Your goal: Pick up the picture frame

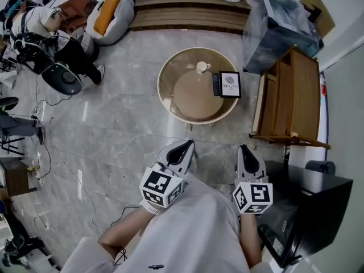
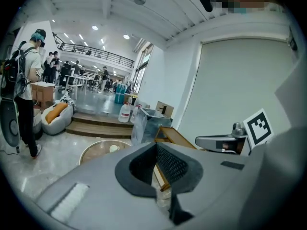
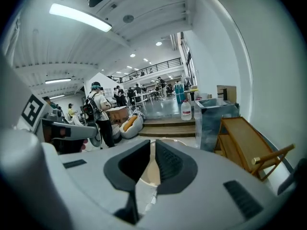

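Nothing done yet: no contact, no grasp. Both clenched on nothing, jaws pressed together: left gripper (image 1: 185, 147) and right gripper (image 1: 245, 151). Well ahead of both, closer to the right one's line: the picture frame (image 1: 230, 85), on the right side of the round glass table (image 1: 166, 98). Face turned upward; flat or propped, cannot tell. Long axis pointing straight away from the grippers, print upright toward them. Left to do, by judgement: approach, open, grip, lift.
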Available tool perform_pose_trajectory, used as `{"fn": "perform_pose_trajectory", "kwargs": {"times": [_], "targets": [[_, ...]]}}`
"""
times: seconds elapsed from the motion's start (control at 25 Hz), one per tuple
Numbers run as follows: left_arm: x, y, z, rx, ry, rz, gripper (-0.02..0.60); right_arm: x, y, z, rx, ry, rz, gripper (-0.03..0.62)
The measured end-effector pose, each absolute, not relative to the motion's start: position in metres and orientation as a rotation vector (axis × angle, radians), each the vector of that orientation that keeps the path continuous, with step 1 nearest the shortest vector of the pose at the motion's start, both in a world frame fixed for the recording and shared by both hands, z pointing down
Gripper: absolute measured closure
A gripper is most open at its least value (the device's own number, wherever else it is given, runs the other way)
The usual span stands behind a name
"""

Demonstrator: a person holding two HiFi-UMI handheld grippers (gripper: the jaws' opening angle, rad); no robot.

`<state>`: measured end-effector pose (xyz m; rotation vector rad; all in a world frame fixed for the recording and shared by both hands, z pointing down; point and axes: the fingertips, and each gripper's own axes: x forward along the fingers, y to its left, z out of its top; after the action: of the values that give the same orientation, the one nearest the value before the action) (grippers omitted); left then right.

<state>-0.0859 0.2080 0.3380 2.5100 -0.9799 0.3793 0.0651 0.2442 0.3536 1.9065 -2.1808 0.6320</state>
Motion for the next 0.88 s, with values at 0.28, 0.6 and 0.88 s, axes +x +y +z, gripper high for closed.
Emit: {"fn": "perform_pose_trajectory", "kwargs": {"times": [0.28, 0.6, 0.88], "targets": [[-0.091, 0.108, 0.339, 2.552, -0.887, 0.373, 0.578, 0.053, 0.142, 0.345, 2.014, -2.135, 0.655, 0.588], [-0.083, 0.057, 0.338, 2.529, -0.906, 0.356, 0.578, 0.059, 0.095, 0.357, 1.97, -2.113, 0.729, 0.588], [-0.08, 0.028, 0.343, 2.469, -0.961, 0.373, 0.578, 0.063, 0.065, 0.373, 1.835, -2.127, 0.732, 0.588]]}}
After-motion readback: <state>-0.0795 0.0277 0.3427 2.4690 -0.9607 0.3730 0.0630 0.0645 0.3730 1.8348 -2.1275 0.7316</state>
